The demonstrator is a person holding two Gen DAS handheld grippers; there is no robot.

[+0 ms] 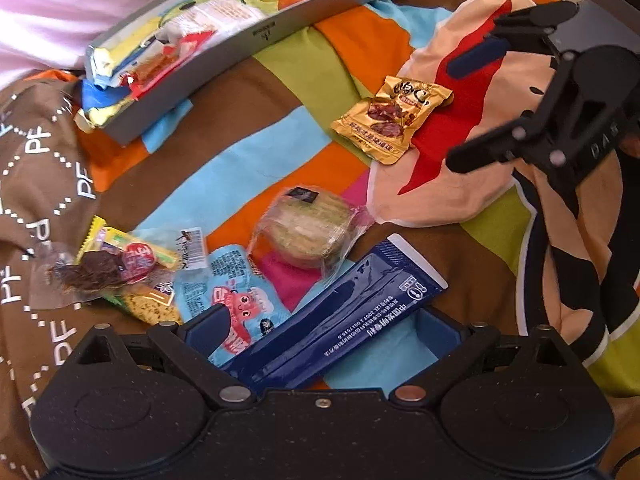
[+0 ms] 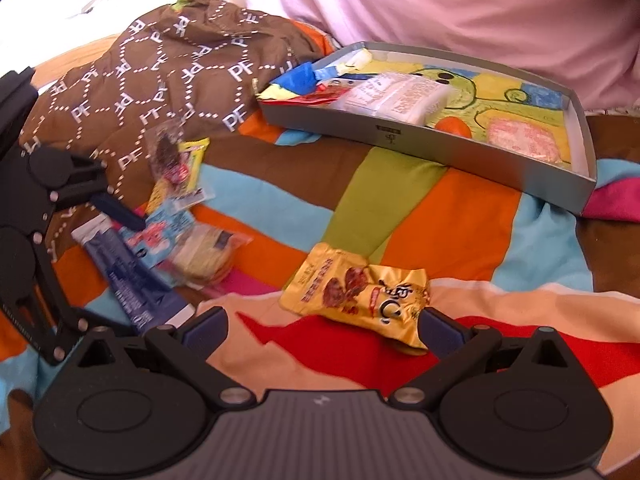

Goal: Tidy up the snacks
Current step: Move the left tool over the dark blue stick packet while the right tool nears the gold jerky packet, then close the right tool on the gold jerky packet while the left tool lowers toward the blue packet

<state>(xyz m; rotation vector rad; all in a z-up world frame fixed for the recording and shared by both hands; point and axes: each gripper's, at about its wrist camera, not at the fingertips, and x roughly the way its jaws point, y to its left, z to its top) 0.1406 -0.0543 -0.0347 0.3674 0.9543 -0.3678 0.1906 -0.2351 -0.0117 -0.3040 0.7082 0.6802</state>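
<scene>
My left gripper (image 1: 324, 324) is open, and a long dark blue packet (image 1: 340, 312) lies slantwise on the blanket between its fingers. Just beyond it are a round biscuit in clear wrap (image 1: 308, 232), a light blue packet with a pink figure (image 1: 236, 292) and a dried-meat packet (image 1: 96, 272). My right gripper (image 2: 324, 326) is open low over the blanket. A gold packet (image 2: 356, 292) lies just ahead of it, one corner against the right finger. A grey tray (image 2: 440, 148) farther back holds several snacks. The right gripper (image 1: 466, 112) also shows beside the gold packet (image 1: 394, 120).
Everything rests on a soft, rumpled patchwork blanket (image 1: 280, 92). A brown cloth printed "PF" (image 2: 160, 68) is bunched up at the left behind the loose snacks. Pink bedding (image 2: 440, 4) rises behind the tray. The left gripper (image 2: 112, 268) stands at the left edge of the right wrist view.
</scene>
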